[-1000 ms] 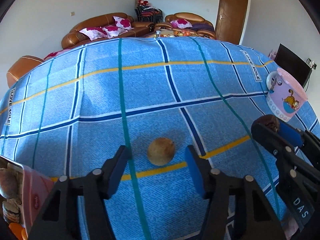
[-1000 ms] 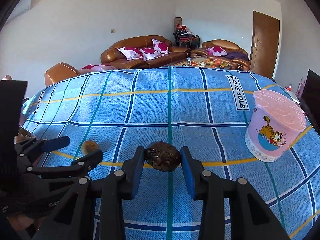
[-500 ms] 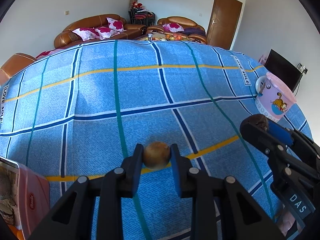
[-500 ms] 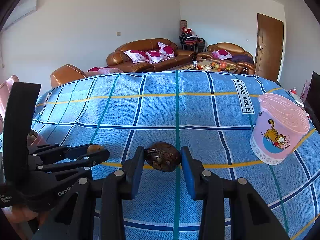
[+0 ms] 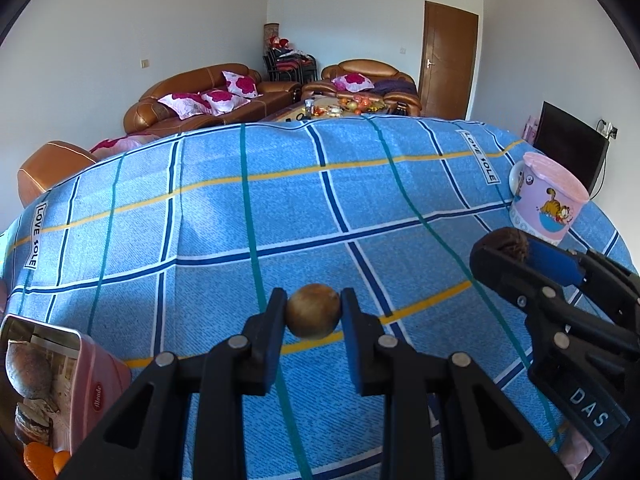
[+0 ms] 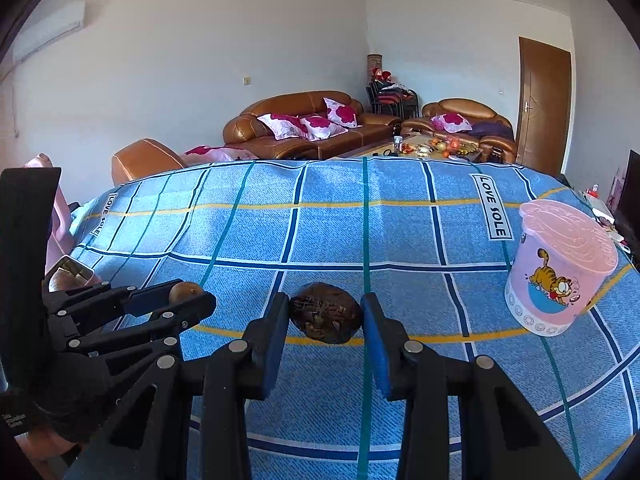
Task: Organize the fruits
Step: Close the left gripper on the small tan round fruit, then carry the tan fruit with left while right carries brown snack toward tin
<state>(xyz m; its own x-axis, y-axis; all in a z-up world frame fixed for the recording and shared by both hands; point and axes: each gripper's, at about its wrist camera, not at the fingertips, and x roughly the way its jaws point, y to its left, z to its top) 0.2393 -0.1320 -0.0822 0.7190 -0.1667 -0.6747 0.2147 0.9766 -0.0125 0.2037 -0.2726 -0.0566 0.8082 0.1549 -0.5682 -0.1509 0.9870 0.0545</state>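
My left gripper (image 5: 313, 312) is shut on a small round tan fruit (image 5: 313, 310) and holds it above the blue checked cloth (image 5: 280, 208). My right gripper (image 6: 325, 316) is shut on a dark brown wrinkled fruit (image 6: 325, 317), also above the cloth. In the left wrist view the right gripper (image 5: 505, 249) shows at the right with the dark fruit (image 5: 505, 242) at its tips. In the right wrist view the left gripper (image 6: 188, 298) shows at the left with the tan fruit (image 6: 185, 291).
A pink lidded bucket with a cat picture (image 6: 560, 272) stands at the cloth's right side, also in the left wrist view (image 5: 546, 202). A pink tin box (image 5: 60, 384) with fruit and oranges (image 5: 40, 458) sits at lower left. Sofas (image 6: 312, 128) lie beyond the table.
My left gripper closed on the tan fruit and lifted it off the cloth. My right gripper kept hold of the dark fruit and rose a little.
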